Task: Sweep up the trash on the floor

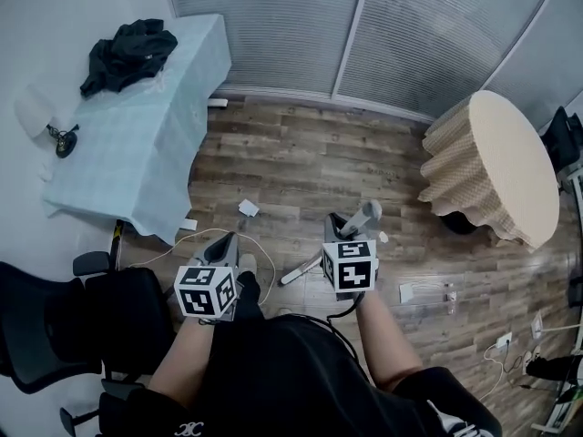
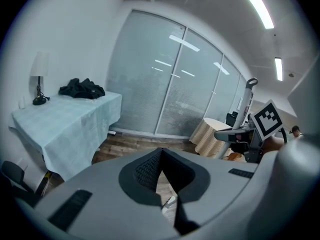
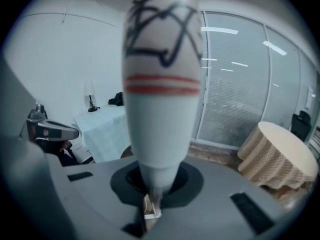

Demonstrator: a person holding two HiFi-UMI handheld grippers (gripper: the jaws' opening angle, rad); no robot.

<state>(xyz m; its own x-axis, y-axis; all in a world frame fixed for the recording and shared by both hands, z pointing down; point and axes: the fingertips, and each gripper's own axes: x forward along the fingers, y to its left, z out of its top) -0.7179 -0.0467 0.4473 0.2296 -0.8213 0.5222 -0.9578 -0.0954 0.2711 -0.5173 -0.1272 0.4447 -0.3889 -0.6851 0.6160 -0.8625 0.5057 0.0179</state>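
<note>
My right gripper is shut on a pale broom handle, which fills the right gripper view as a thick white shaft with black scribbles and red bands. The lower stick slants down to the left toward the wooden floor. My left gripper hovers beside it with its jaws closed and nothing seen between them. Trash lies on the floor: a white paper scrap, a small white piece, and a flat wrapper beside a clear bottle.
A table with a pale blue cloth, a black garment and a lamp stands at the left. A round table with a beige cloth is at the right. A black office chair sits at the lower left. White cables trail across the floor.
</note>
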